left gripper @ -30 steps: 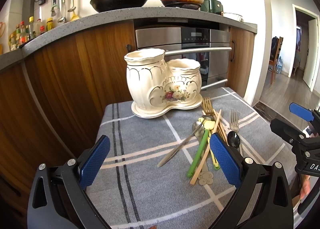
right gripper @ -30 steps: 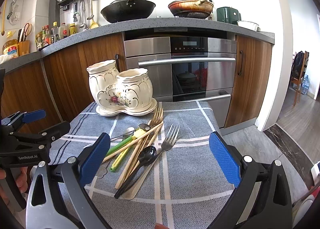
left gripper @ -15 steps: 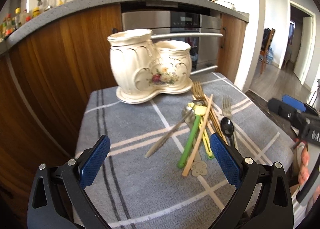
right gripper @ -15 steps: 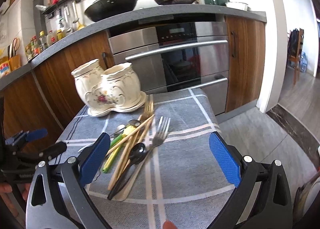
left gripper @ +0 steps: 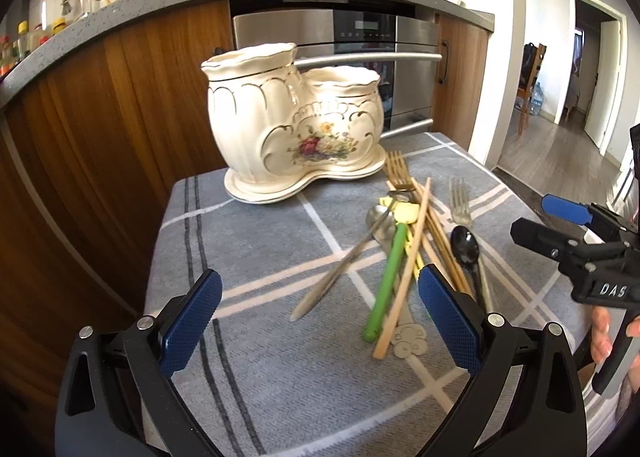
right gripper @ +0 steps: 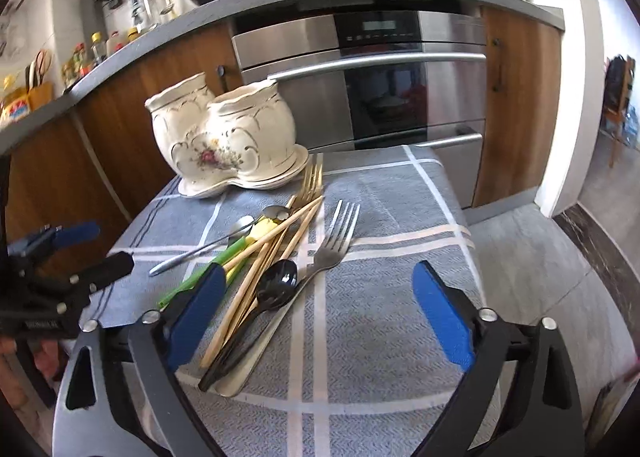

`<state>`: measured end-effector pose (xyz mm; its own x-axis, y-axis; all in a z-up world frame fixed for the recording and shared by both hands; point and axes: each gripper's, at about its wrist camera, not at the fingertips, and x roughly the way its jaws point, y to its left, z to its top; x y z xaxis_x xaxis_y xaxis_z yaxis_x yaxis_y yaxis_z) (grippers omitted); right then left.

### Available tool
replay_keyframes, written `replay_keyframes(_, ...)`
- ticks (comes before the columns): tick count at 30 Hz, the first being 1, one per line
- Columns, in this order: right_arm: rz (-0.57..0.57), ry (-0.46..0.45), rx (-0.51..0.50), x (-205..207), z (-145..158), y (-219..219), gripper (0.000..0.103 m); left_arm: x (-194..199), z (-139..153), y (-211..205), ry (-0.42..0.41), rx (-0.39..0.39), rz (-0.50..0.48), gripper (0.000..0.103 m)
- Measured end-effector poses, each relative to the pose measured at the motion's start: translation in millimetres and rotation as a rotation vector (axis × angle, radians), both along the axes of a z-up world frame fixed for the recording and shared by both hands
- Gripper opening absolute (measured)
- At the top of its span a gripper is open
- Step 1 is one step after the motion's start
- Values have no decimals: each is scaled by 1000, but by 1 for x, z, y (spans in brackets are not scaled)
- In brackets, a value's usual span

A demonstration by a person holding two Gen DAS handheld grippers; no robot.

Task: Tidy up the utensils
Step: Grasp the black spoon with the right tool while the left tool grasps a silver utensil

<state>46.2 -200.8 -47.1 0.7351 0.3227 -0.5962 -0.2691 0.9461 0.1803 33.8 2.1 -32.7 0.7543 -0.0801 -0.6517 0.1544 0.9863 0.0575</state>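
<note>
A cream ceramic double holder [left gripper: 292,129] [right gripper: 224,137] stands at the far side of the table. In front of it lies a loose pile: a green-handled utensil [left gripper: 386,277], wooden chopsticks [right gripper: 272,257], a black spoon [right gripper: 278,285], a silver fork [right gripper: 336,237], a gold fork [left gripper: 398,173] and a long silver spoon [left gripper: 340,269]. My left gripper [left gripper: 318,297] hovers open above the cloth, left of the pile. My right gripper [right gripper: 318,289] hangs over the near end of the pile, its jaws closing. The black spoon lies below its gap and the pads touch nothing.
A grey plaid cloth [left gripper: 280,377] covers the small table, whose edges drop off on every side. Behind it are wooden cabinets and a steel oven [right gripper: 380,77] under a counter with pans. A hand [left gripper: 600,333] holds the right gripper's handle.
Both grippers have sunk and tipped down toward the table, so holder and utensils look larger and nearer. The right gripper's jaws stand slightly narrower. No utensil has moved.
</note>
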Motion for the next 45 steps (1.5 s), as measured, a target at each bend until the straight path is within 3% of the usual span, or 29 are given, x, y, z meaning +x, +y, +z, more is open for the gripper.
replay_keyframes(4, 21, 6, 2, 5, -4, 5, 79, 3, -2, 2, 10, 0, -5, 97)
replay_keyframes(9, 61, 21, -48, 11, -14, 18, 58, 7, -5, 4, 23, -10, -15, 96)
replay_keyframes(20, 102, 30, -103, 21, -18, 35, 32, 10, -8, 2, 35, -7, -34, 96)
replay_keyframes(35, 133, 90, -119, 34, -23, 41, 23, 12, -11, 0, 41, 4, -36, 96)
replay_keyframes(38, 150, 109, -112, 37, -26, 42, 11, 12, -11, 0, 43, 2, -37, 96)
replay_keyframes(45, 135, 89, -63, 35, -23, 35, 3, 22, -17, -3, 65, -7, -45, 95)
